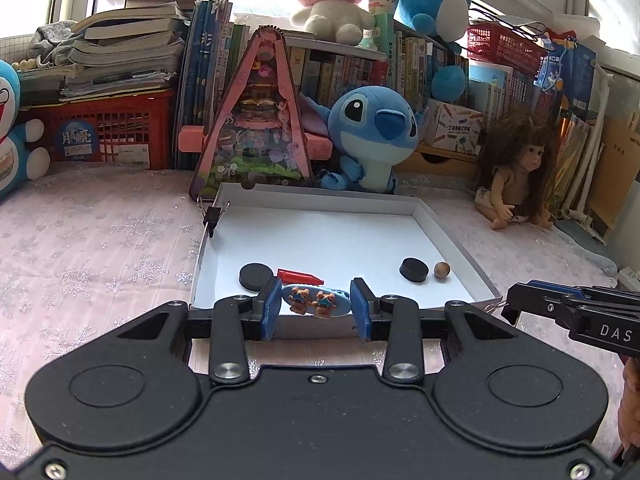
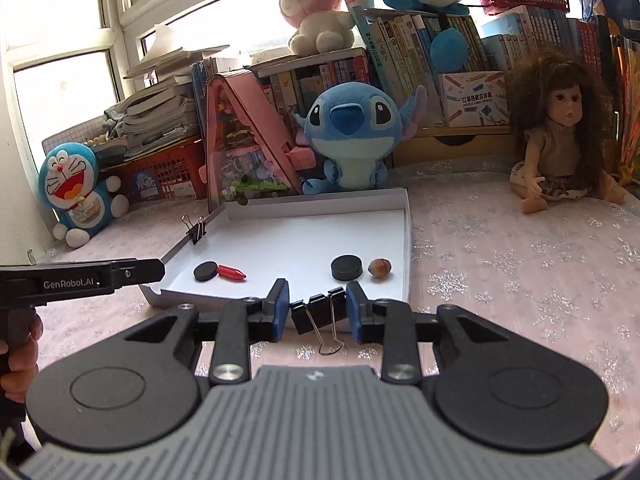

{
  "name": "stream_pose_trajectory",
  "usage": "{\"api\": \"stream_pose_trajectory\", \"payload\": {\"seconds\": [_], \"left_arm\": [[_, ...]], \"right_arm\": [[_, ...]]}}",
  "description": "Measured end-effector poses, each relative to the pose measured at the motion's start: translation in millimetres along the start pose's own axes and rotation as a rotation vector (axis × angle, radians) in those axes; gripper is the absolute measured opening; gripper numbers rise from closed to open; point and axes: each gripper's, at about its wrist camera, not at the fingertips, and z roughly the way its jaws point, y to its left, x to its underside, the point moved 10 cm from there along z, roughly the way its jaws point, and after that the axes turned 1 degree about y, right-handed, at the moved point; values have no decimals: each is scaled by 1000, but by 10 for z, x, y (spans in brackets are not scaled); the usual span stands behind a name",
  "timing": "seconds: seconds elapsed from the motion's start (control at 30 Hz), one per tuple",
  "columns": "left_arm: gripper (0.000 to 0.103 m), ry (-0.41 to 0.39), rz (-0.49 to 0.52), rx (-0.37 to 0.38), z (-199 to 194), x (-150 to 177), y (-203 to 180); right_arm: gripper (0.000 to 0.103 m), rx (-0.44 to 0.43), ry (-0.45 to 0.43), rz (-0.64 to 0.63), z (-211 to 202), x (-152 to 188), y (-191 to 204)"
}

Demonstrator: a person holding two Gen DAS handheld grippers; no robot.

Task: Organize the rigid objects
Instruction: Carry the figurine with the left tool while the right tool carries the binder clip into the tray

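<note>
A shallow white box (image 1: 452, 236) lies on the pink cloth. In it are two black discs (image 1: 256, 276) (image 1: 413, 269), a red capsule-shaped piece (image 1: 300, 277) and a brown nut (image 1: 441, 270). My left gripper (image 1: 316, 308) is shut on a blue oval charm with two bear figures (image 1: 314, 300) at the box's near edge. My right gripper (image 2: 317, 308) is open around a black binder clip (image 2: 318, 312) on the box's near rim. The same box (image 2: 406, 240), discs (image 2: 206, 271) (image 2: 347, 267), red piece (image 2: 232, 273) and nut (image 2: 379, 267) show in the right wrist view.
Another binder clip (image 1: 212, 216) grips the box's left wall. Behind the box stand a pink triangular toy house (image 1: 256, 120), a Stitch plush (image 1: 372, 132), a doll (image 1: 516, 168), a red crate (image 1: 108, 132), a Doraemon plush (image 2: 76, 188) and rows of books.
</note>
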Motion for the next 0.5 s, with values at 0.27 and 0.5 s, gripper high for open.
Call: {"api": "stream_pose_trajectory", "payload": {"seconds": [0.27, 0.5], "left_arm": [[35, 51, -84, 41, 306, -221, 36], [35, 91, -100, 42, 606, -273, -1]], "right_arm": [[35, -42, 51, 118, 319, -250, -38], [35, -32, 83, 193, 599, -347, -128]]}}
